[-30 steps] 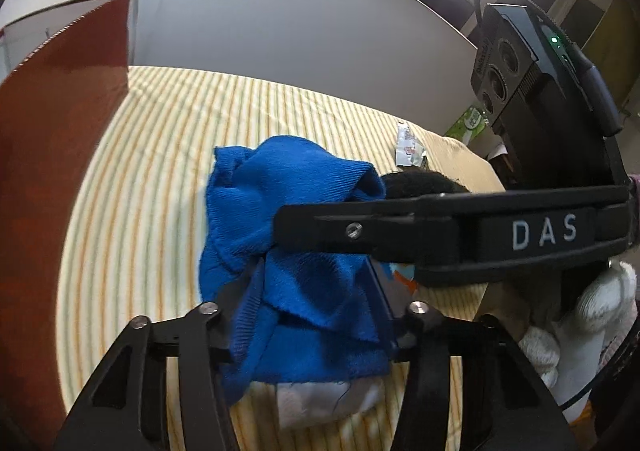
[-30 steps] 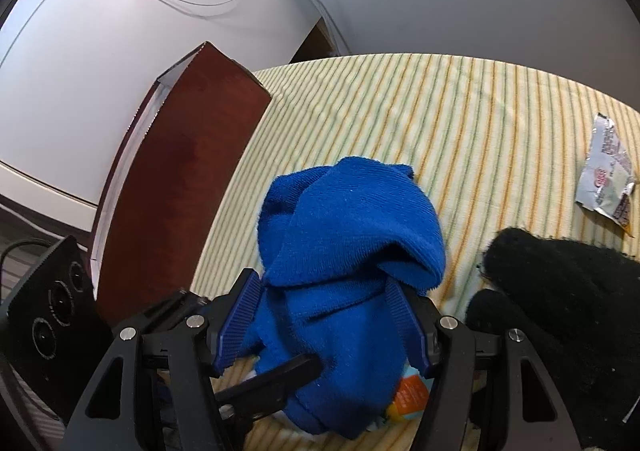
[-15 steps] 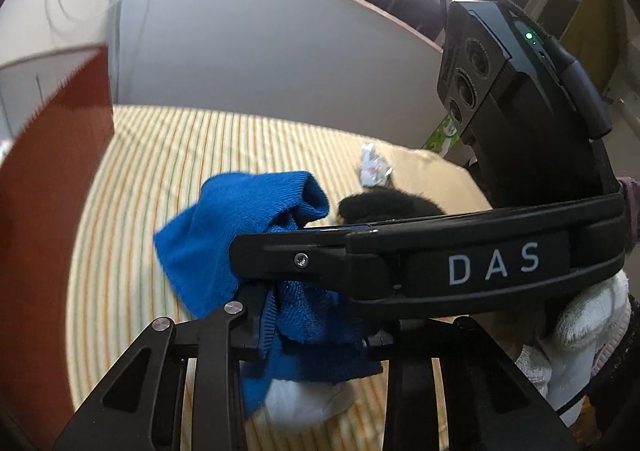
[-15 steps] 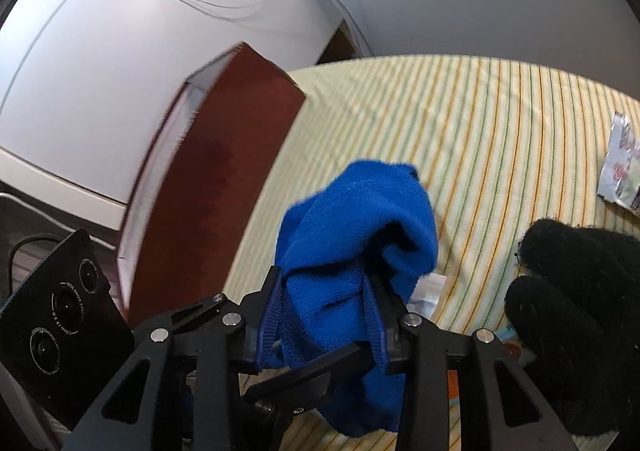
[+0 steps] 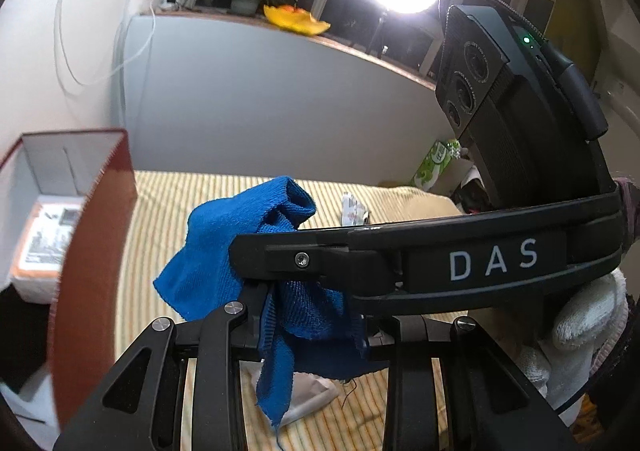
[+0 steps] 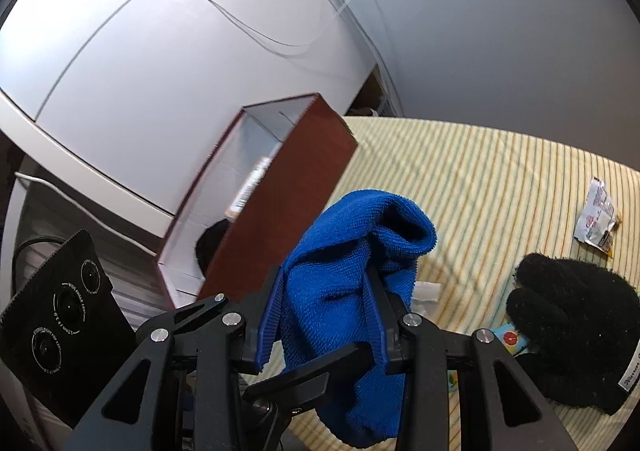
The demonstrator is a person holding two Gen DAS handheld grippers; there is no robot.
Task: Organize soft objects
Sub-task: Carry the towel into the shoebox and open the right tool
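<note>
Blue terry cloth (image 6: pixel 352 291), a small towel bunched up, is pinched between both claws at once: the right claw (image 6: pixel 326 315) has narrowed on its middle with the pads pressed into the folds, and the left claw (image 5: pixel 312 325) clamps a lower flap beside it, so the cloth hangs clear of the striped tabletop (image 6: pixel 500 187). Its loose tail dangles below the left claw, and I reckon that tail could drag or snag on the rim of the dark red box (image 6: pixel 288 187) just beyond and left of the claws if it goes in low. With two grips so close together, pulling apart might tug the cloth free of one. A black glove (image 6: pixel 572 331) lies right of the right claw.
</note>
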